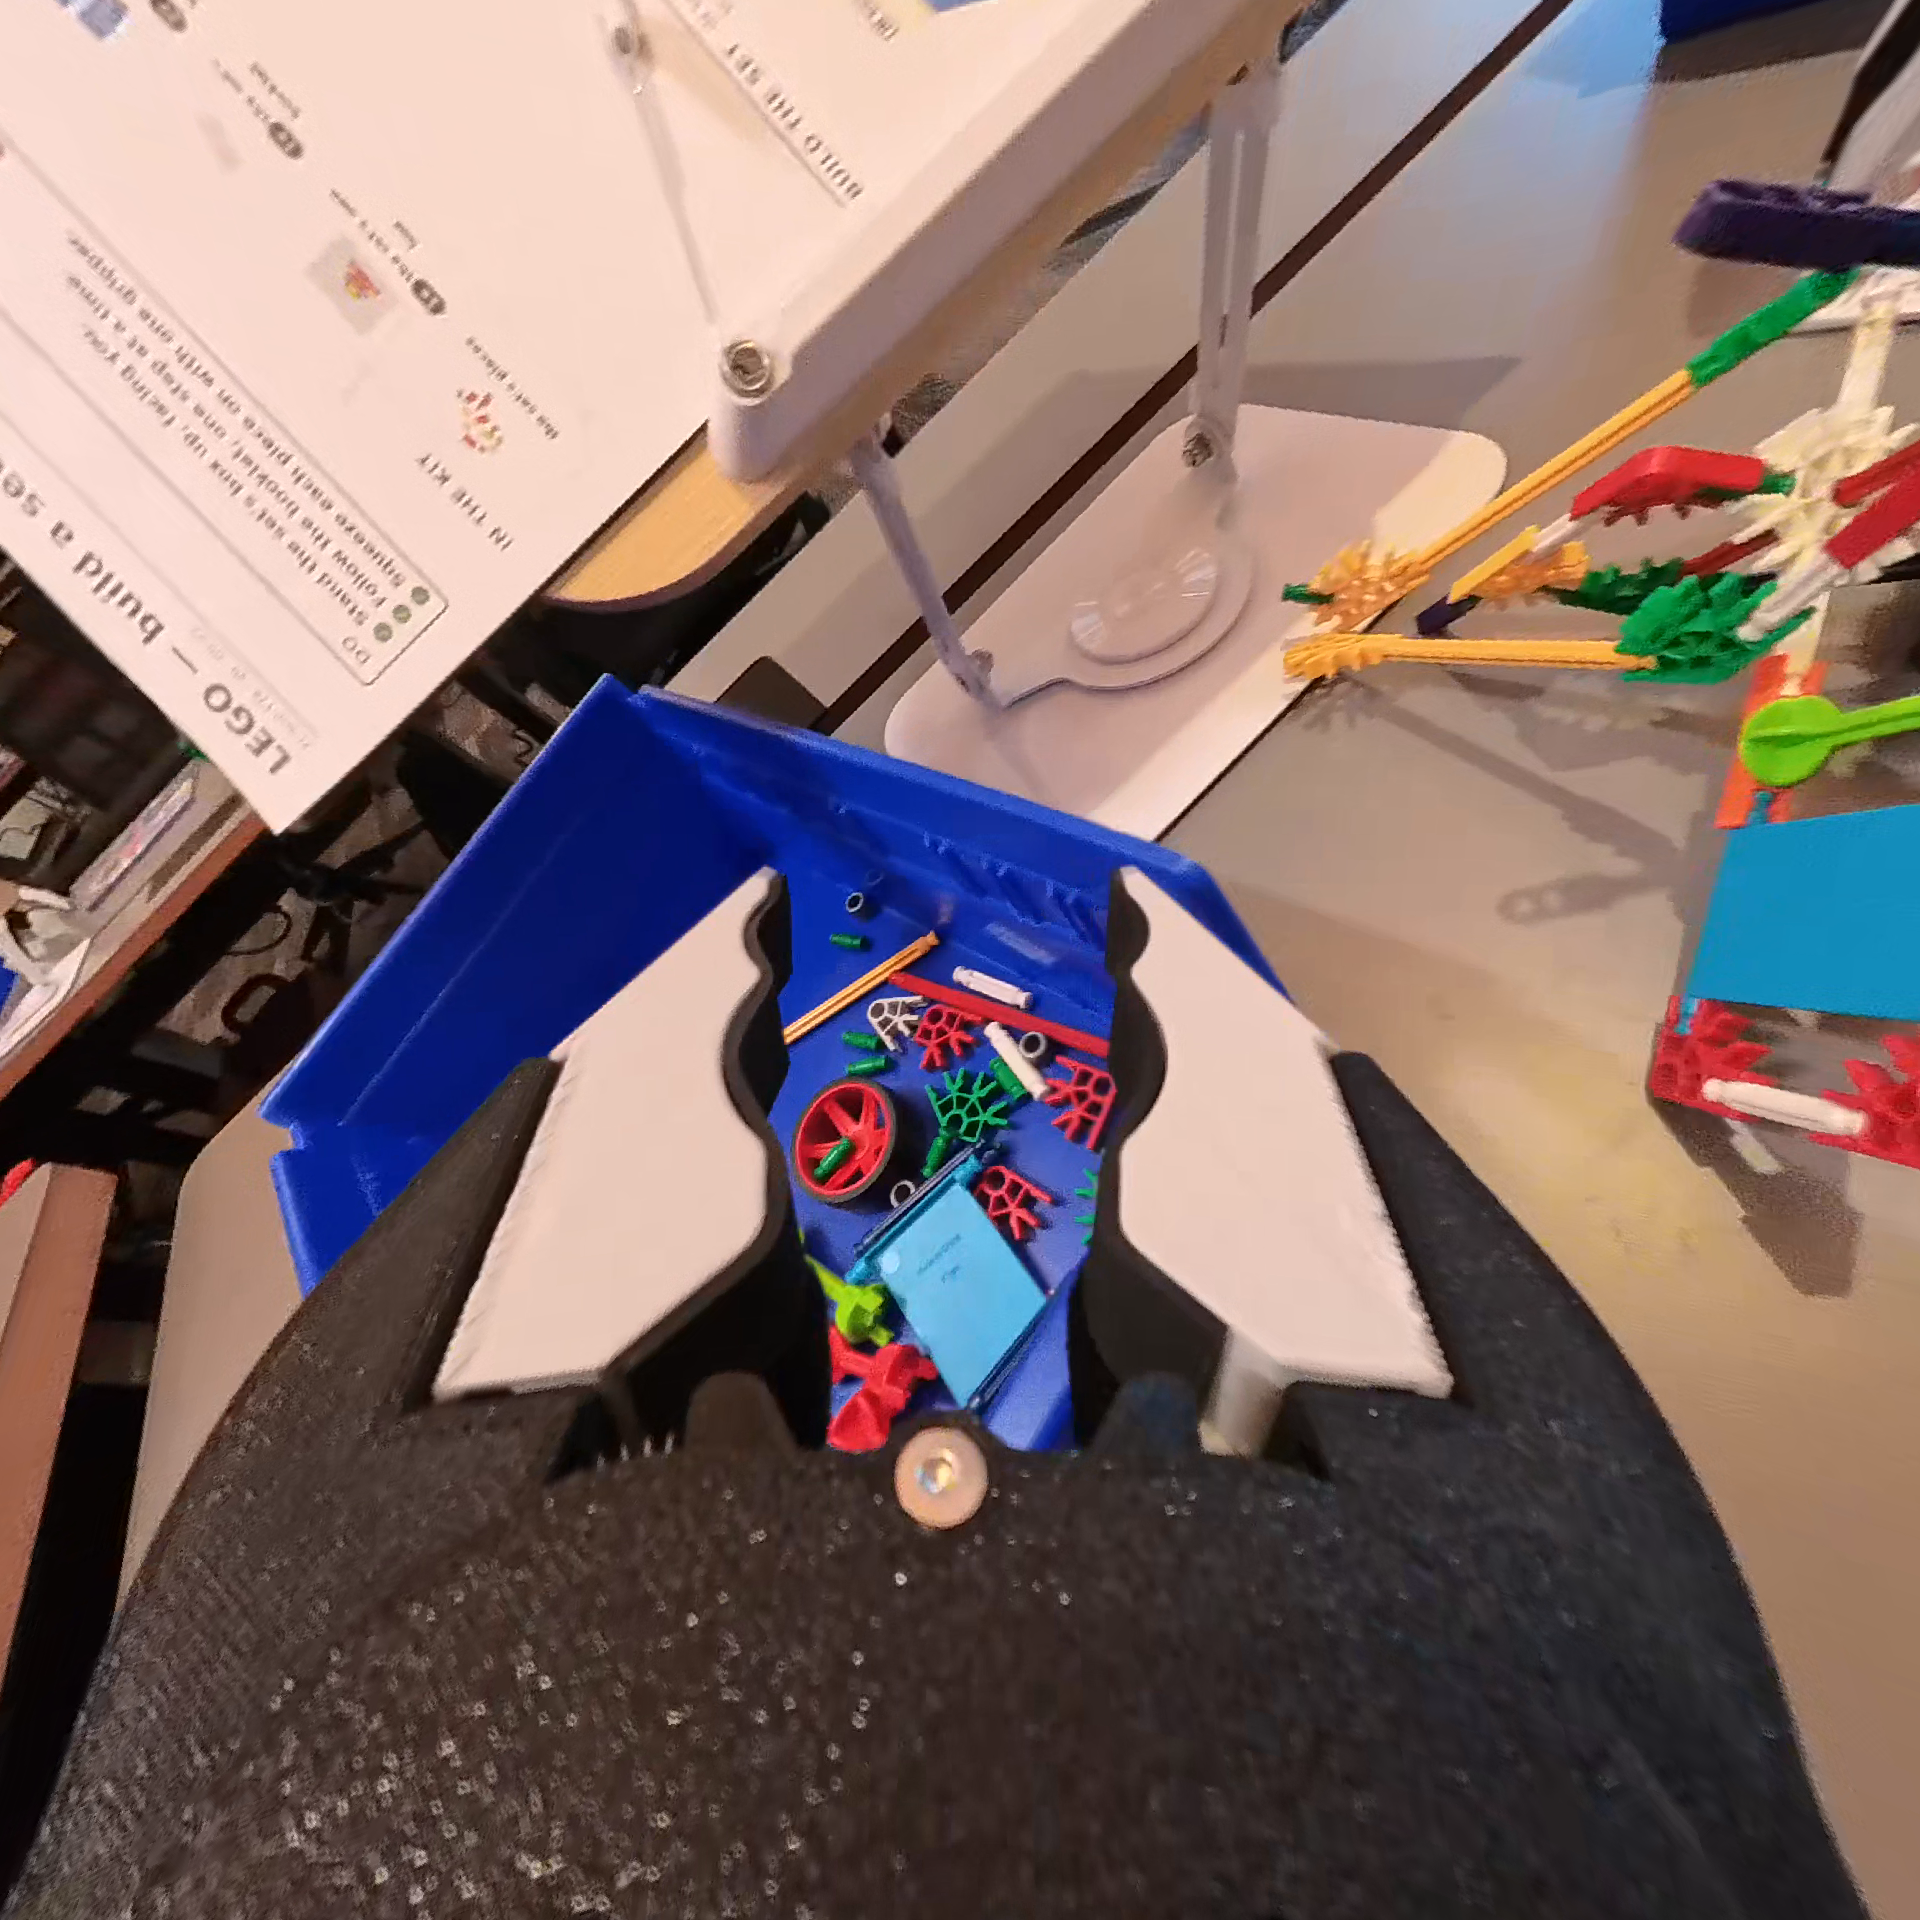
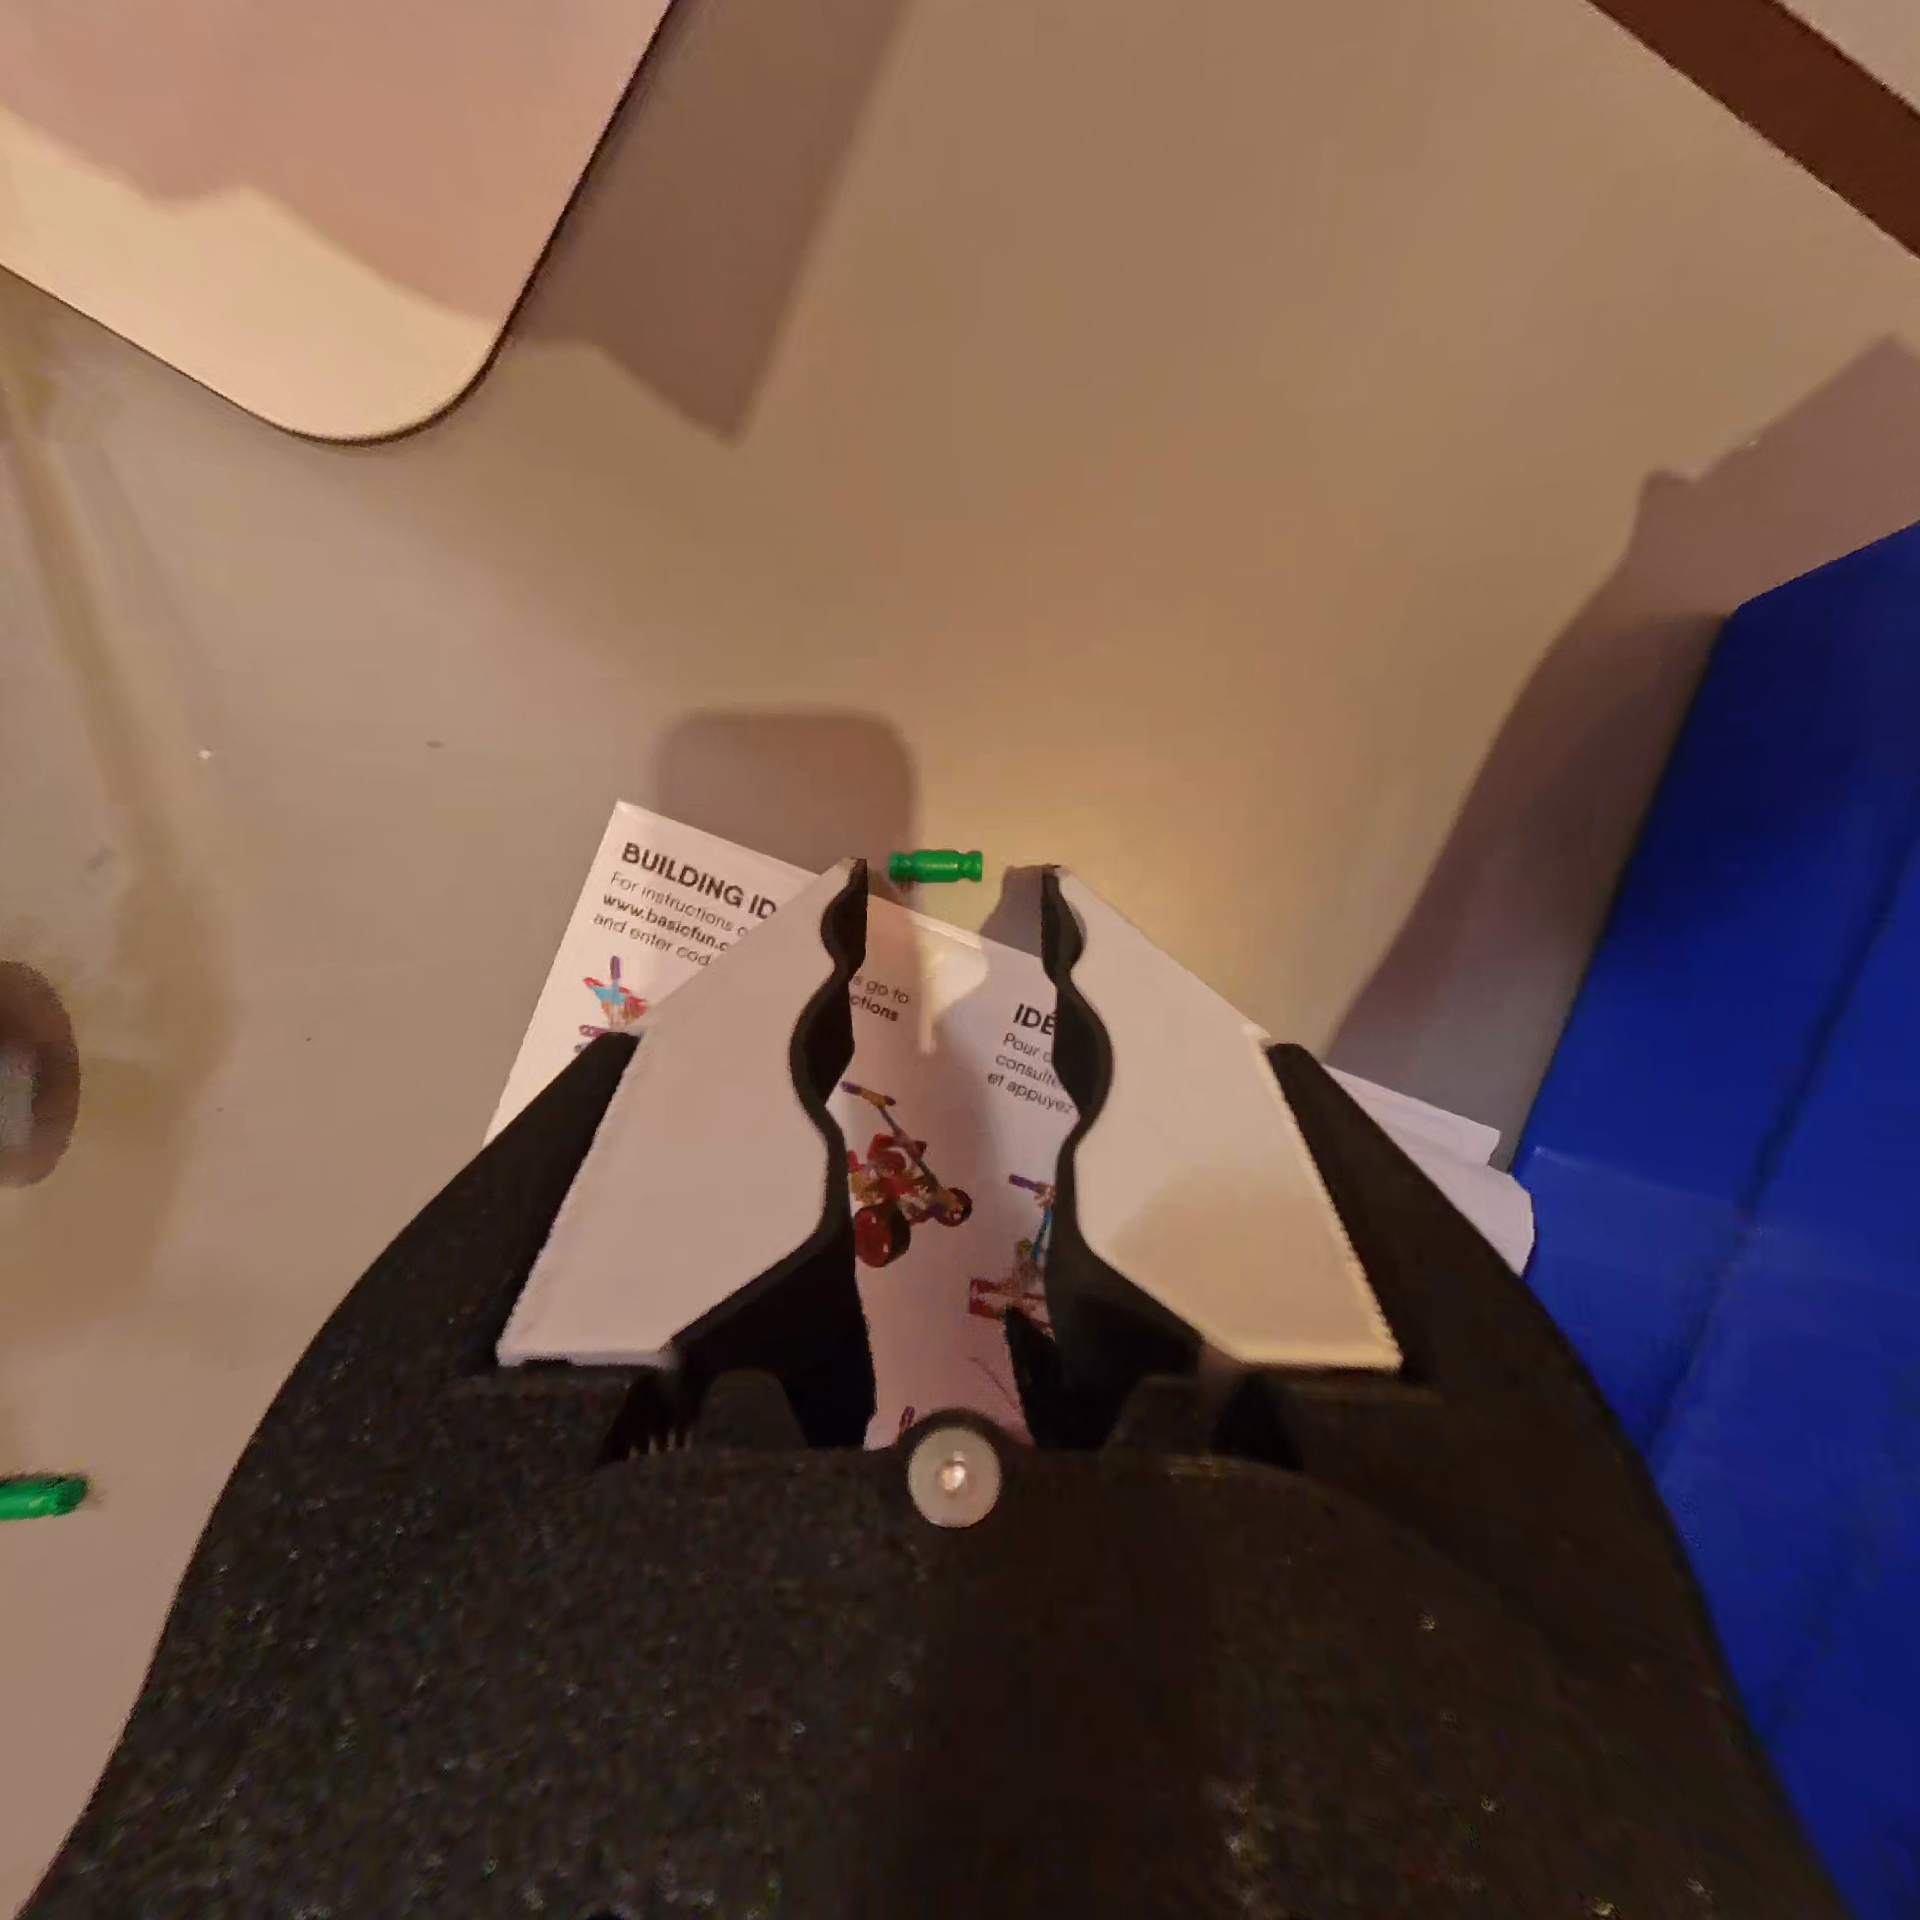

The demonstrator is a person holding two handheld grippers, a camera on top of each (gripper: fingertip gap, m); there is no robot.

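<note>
Left wrist view
My left gripper (image 1: 943, 894): jaws spread wide, holding nothing; it hangs over the blue bin (image 1: 540, 935).
Bin contents: loose construction pieces between my fingers, among them a red wheel (image 1: 844, 1141), a light blue panel (image 1: 961, 1304), a green snowflake connector (image 1: 968, 1103), red connectors, white rods, a red rod and a long yellow rod (image 1: 862, 987).
Bin position: on the grey table (image 1: 1455, 1195), near the table's edge.
Beyond the bin: white stand (image 1: 1195, 623) with a round foot, carrying a tilted board with a printed sheet (image 1: 312, 312).
Off to the right: a partly built model (image 1: 1714, 540) of yellow, green, red and white rods; nearer to me a blue panel (image 1: 1818, 914) and a red frame.

Right wrist view
My right gripper (image 2: 954, 871): jaws apart, a clear gap between the tips, nothing clamped.
Under the fingers: printed leaflet (image 2: 935, 1122) with pictures of models, flat on the table.
Just past the tips: small green rod (image 2: 935, 865), lying crosswise, at the leaflet's far edge; I cannot tell whether the tips touch it.
Far left edge: another green rod (image 2: 42, 1498), blurred.
Right side: blue wall of the bin (image 2: 1766, 1039), beside the leaflet.
Upper left: a pale rounded plate (image 2: 260, 260) on the table.
</note>
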